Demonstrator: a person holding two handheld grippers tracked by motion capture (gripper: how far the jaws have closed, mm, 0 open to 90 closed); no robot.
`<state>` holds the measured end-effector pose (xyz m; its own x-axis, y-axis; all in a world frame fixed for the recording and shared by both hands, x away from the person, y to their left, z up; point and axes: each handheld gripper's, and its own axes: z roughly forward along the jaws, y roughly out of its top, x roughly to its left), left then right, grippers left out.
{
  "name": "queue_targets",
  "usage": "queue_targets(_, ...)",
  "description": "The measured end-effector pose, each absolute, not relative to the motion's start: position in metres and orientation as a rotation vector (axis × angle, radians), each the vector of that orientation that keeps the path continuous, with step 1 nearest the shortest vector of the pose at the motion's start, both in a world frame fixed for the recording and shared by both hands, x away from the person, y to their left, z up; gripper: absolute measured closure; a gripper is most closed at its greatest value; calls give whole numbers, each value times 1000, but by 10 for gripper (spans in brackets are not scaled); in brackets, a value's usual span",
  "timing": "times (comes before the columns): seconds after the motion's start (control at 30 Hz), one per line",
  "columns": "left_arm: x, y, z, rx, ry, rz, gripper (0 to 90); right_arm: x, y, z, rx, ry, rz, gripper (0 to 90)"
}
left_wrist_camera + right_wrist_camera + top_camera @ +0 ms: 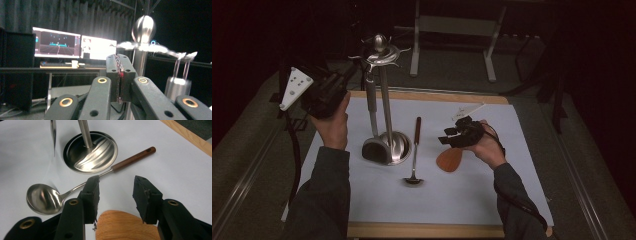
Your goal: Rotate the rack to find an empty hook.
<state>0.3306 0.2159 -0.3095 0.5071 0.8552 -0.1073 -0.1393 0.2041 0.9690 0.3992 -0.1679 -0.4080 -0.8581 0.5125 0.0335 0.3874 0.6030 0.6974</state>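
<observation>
A steel utensil stand [386, 100] with a ball top [143, 28] rises from a round base [91, 152]. A grey-handled utensil [371, 102] hangs from one of its hooks, and its handle [177, 86] appears just past my left gripper [120, 62]. That gripper [347, 75] is held high beside the stand's top, pads pressed together with nothing between them. A steel ladle [414, 150] with a wooden handle [133, 158] lies on the sheet. My right gripper [116, 187] stands open over the blade of a wooden spatula [125, 226], low on the table [446, 136].
A white sheet [472, 200] covers a wooden board [427, 230]. A pale strip [469, 110] lies behind the right hand. Monitors [57, 42] on a desk stand past the stand in the left gripper view. A metal frame [452, 25] stands behind the table.
</observation>
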Motion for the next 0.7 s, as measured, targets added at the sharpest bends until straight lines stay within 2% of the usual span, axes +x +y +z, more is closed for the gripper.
queue_targets(0.4, 324, 232, -344, 1193, 835, 778, 860, 399, -165, -412, 753, 2664, 1094, 561)
queue_targets(0.7, 316, 243, -396, 1258, 922, 744, 803, 399, -164, -415, 780, 2660, 1113, 555)
